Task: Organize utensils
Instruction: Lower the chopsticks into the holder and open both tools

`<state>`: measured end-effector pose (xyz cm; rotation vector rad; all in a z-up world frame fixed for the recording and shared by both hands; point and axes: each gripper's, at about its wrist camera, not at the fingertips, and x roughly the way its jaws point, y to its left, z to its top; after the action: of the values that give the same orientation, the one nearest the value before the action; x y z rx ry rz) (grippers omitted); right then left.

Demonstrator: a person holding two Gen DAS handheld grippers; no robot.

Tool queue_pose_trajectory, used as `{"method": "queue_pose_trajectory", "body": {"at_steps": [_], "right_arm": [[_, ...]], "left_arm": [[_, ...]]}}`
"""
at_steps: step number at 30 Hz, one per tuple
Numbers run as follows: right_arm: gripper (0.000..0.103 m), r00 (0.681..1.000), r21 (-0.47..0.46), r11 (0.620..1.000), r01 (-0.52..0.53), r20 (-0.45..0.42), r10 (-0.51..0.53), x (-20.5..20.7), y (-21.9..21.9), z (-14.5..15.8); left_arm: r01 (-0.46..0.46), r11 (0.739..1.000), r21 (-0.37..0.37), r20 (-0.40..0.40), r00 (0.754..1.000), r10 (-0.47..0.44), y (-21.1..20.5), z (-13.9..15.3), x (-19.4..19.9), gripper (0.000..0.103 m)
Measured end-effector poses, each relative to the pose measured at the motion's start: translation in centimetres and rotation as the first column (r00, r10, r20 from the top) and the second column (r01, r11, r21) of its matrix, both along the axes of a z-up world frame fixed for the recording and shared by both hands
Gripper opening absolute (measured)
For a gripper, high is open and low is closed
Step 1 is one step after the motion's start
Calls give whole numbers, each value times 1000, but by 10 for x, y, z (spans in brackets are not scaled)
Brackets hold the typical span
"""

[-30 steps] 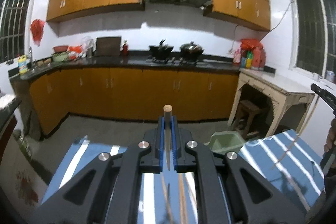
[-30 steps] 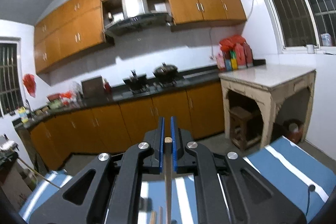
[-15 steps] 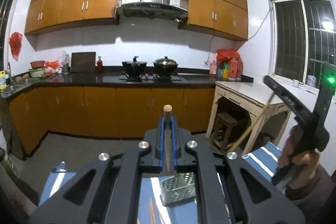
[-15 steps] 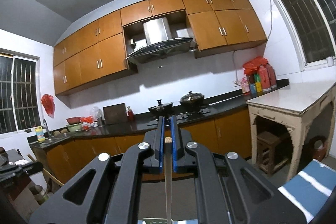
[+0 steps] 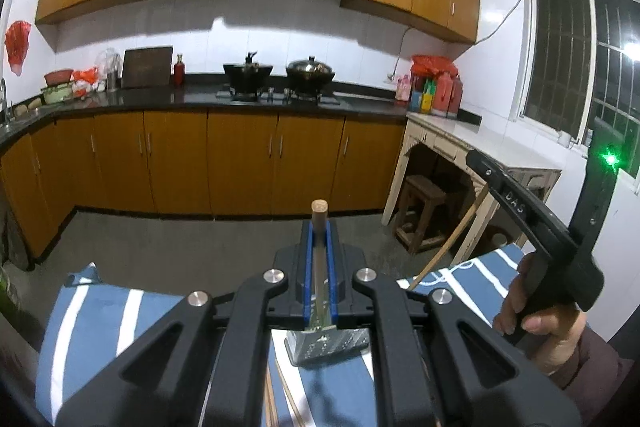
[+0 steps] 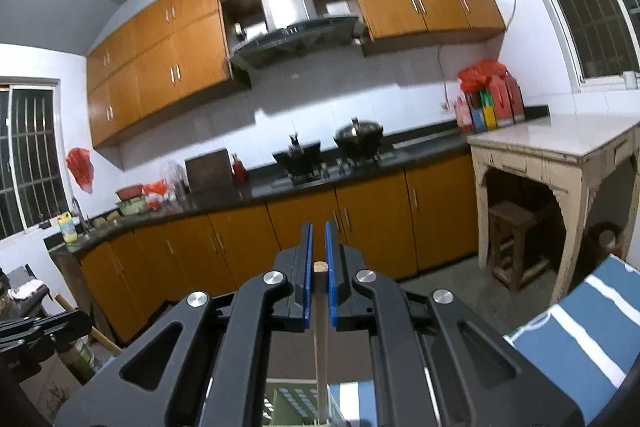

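Left gripper [image 5: 319, 247] clamped shut on a chopstick [image 5: 319, 223], round end poking out past the blue pads. Right gripper [image 6: 319, 267] likewise closed on a second chopstick [image 6: 320, 327] (shaft running down toward the camera). Below, on the striped cloth [image 5: 92, 323], a metal mesh holder [image 5: 328, 345]; contents impossible to make out. More chopsticks [image 5: 276, 399] loose beside it.

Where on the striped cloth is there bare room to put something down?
The striped cloth is bare on its left part, out to the left edge. Its right corner below the pale side table is bare too. The middle is crowded: the metal holder and loose chopsticks.
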<state>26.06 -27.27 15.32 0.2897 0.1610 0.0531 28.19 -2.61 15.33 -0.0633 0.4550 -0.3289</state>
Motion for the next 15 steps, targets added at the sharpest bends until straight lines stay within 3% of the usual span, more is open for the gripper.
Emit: {"method": "queue_pose_trajectory", "body": {"at_steps": [5,6,7,9,15], "right_arm": [[12,999,-2,1000,-10,-39,10,0,-2,-2],[17,999,-5,1000,-9,-43,9,-1,-1,-1],[33,999,-7,1000,-6,-40,5,-2,-2,0],[51,1000,-14,1000,9,-25,-9,-7,-2,2],[51,999,-30,999,29,-28,-30,-32,-16,11]], "left_arm": [[-9,1000,13,-33,999,10,-2,-13,9,8],[-13,1000,14,-37,999,13,-2,-14,9,8],[-17,1000,15,-39,999,18,-1,-15,8,8],[-27,999,19,-35,999,28,1,-15,4,9],[-59,998,14,-18,998,59,11,-9,-10,17]]}}
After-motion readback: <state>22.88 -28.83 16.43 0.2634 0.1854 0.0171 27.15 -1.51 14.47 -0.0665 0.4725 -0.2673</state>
